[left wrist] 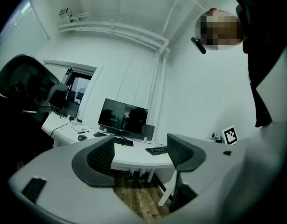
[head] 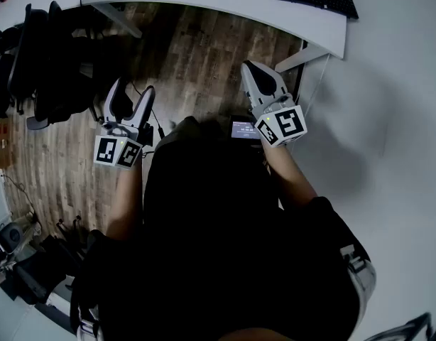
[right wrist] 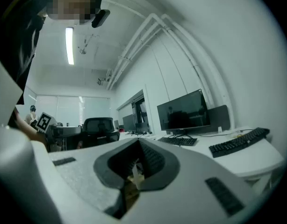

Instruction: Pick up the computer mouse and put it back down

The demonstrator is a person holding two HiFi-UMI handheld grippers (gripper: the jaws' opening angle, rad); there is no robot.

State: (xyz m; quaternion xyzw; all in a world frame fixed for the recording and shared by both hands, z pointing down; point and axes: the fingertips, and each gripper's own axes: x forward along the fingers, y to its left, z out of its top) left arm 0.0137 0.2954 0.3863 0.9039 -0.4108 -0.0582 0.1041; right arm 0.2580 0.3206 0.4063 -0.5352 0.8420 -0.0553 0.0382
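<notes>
Fingers (left wrist: 102,158) of the left gripper (left wrist: 141,146) stand wide apart, with nothing between them but open air and the far desk (left wrist: 136,155). Those of the right gripper (right wrist: 139,147) are pressed together at the tips and hold nothing. In the head view, both grippers are held level in front of the person's dark-clothed body, above a wooden floor (head: 204,55). They are well apart from each other and well short of the desk.

One computer mouse (left wrist: 82,137) shows in the left gripper view. It is a small dark oval lying on the white desktop, left of the monitor (left wrist: 123,118) and beyond the left finger. A thin cable (left wrist: 64,125) lies on the desktop beside it. The mouse is too small there to tell which way it points or how its long axis runs. Neither gripper is near it.

Two black keyboards lie on the same curved desk in that view. One keyboard (left wrist: 123,141) sits just under the monitor, and the second keyboard (left wrist: 157,150) is further right, near the desk's edge. One monitor is seen from the left gripper.

The right gripper view also gives one monitor and two keyboards, along with one dark office chair (right wrist: 99,125) and one lit ceiling strip (right wrist: 69,45). Several dark chairs (head: 40,62) stand bunched at the left of the head view. Each gripper's marker cube shows in the other's view.
</notes>
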